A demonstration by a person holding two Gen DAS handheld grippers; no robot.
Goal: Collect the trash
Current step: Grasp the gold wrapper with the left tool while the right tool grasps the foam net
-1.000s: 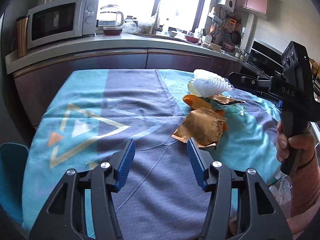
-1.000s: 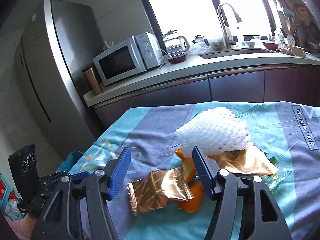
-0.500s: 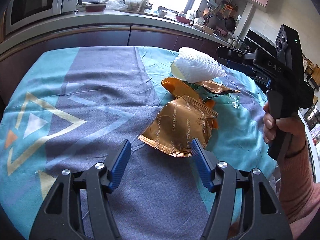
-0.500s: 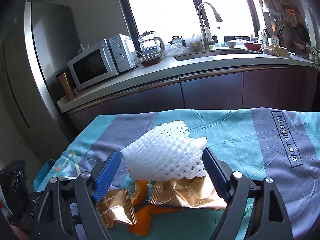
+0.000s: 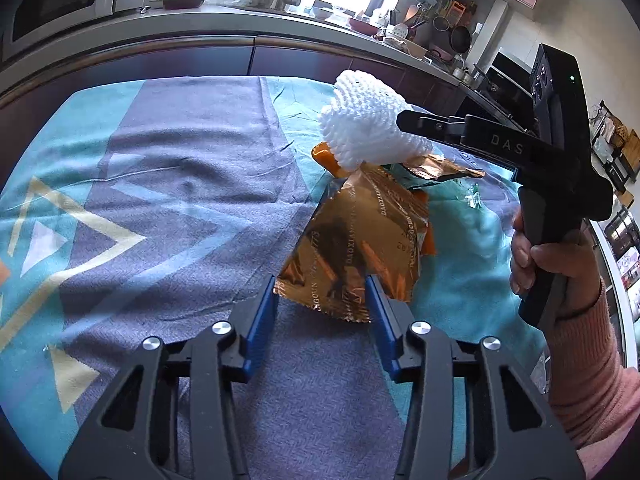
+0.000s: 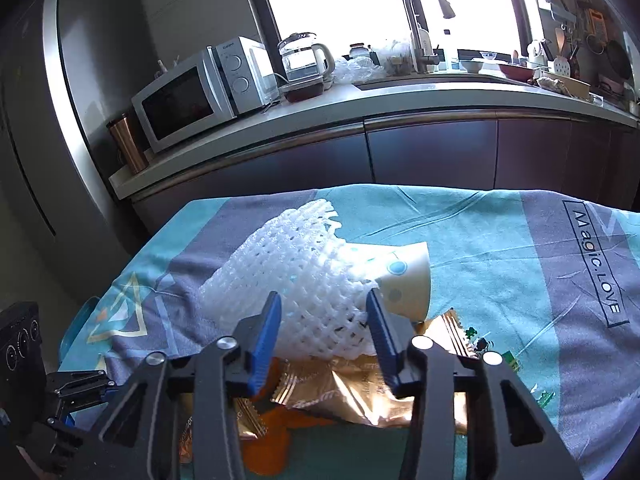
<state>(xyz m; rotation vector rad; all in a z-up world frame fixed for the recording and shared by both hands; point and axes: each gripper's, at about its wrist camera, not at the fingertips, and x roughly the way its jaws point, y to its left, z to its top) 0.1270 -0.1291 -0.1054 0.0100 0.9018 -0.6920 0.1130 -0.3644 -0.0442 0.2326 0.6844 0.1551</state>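
A pile of trash lies on the table's blue and teal cloth (image 5: 180, 200): a white foam fruit net (image 5: 364, 128), gold foil wrappers (image 5: 360, 248) and orange peel (image 5: 326, 160). My left gripper (image 5: 322, 300) has its jaws narrowed around the near edge of the front gold wrapper, which looks lifted. My right gripper (image 6: 322, 312) has its blue fingers (image 6: 268, 328) on both sides of the foam net (image 6: 296, 272), which covers a paper cup (image 6: 404, 280). More gold wrappers (image 6: 360, 388) and peel (image 6: 272, 440) lie under it.
A kitchen counter (image 6: 360, 100) with a microwave (image 6: 196, 96), kettle (image 6: 304, 60) and sink tap (image 6: 420, 20) runs behind the table. A fridge (image 6: 52, 120) stands at the left. A clear plastic scrap (image 5: 476, 196) lies past the wrappers.
Both grippers have moved in and narrowed their jaws: the left onto the front gold wrapper, the right onto the white foam net, which now sits higher.
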